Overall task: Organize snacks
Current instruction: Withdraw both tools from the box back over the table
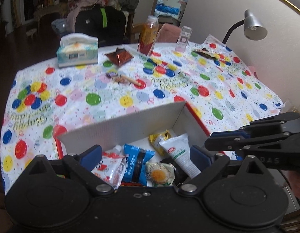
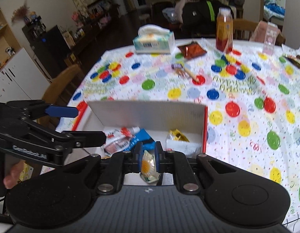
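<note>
A white cardboard box [image 1: 120,130] with a red outside stands on the balloon-print tablecloth [image 1: 81,97]. Inside lie a blue packet [image 1: 137,165], a white-and-green packet [image 1: 179,153], a red-and-white packet [image 1: 109,167], a yellow packet [image 1: 157,137] and a daisy-print packet [image 1: 159,174]. My left gripper [image 1: 145,155] hovers open over the box, holding nothing. My right gripper [image 2: 148,153] is shut on a daisy-print packet [image 2: 149,167] above the box [image 2: 146,114]; whether it is the one seen in the left wrist view I cannot tell. The right gripper [image 1: 208,141] reaches in from the right.
On the cloth behind the box lie a red-brown foil packet [image 1: 119,56], a stick sweet [image 1: 124,78] and a dark packet [image 1: 205,53]. A tissue box [image 1: 77,55], an orange bottle [image 1: 148,36], a clear container [image 1: 183,38] and a desk lamp [image 1: 253,26] stand at the back.
</note>
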The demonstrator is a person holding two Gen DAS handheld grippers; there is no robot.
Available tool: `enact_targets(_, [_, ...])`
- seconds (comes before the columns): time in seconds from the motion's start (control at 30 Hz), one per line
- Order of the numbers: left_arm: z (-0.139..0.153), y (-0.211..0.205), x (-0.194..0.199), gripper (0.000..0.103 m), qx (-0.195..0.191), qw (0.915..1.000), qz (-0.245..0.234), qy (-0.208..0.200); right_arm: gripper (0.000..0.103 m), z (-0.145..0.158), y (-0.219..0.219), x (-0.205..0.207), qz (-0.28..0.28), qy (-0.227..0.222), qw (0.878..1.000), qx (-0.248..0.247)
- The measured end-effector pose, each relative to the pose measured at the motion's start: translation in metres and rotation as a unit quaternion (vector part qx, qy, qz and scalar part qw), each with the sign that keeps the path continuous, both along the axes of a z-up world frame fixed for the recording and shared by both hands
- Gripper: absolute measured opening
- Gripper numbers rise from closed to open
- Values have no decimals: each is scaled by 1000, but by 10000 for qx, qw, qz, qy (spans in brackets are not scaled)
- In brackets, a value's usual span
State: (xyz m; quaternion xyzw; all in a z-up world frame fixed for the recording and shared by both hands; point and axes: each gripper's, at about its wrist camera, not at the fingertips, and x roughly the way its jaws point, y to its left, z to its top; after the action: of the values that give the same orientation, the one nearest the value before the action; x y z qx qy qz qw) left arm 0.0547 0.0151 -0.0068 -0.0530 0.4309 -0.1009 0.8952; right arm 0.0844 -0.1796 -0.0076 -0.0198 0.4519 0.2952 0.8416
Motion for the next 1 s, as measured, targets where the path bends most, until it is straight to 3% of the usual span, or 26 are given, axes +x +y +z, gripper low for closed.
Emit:
enact_targets(0.3, [14,-1,12,100,62,9998,62,-192,12,24,-11,8,-117,-257,9996,-43])
enact_targets(0.63, [20,-4,51,102,99,9993,260,-241,14,28,-30,49,-158,-231,9996,-60])
enact_targets(0.7, [19,-5,62,102,133,9991,339,-231,39,28,-33,61,-135,-256,9996,-57])
enact_targets(0.77, [18,-5,74,103,162,9987,441,-204,55,28,-37,75,-119,-237,9996,18])
enact_targets(0.87, [14,-5,93,103,189,9978,615,-155,56,25,-40,100,6,-205,9998,63])
enact_targets(1.0, [8,-2,125,103,225,9955,918,-81,75,20,-41,132,127,-361,9993,-18])
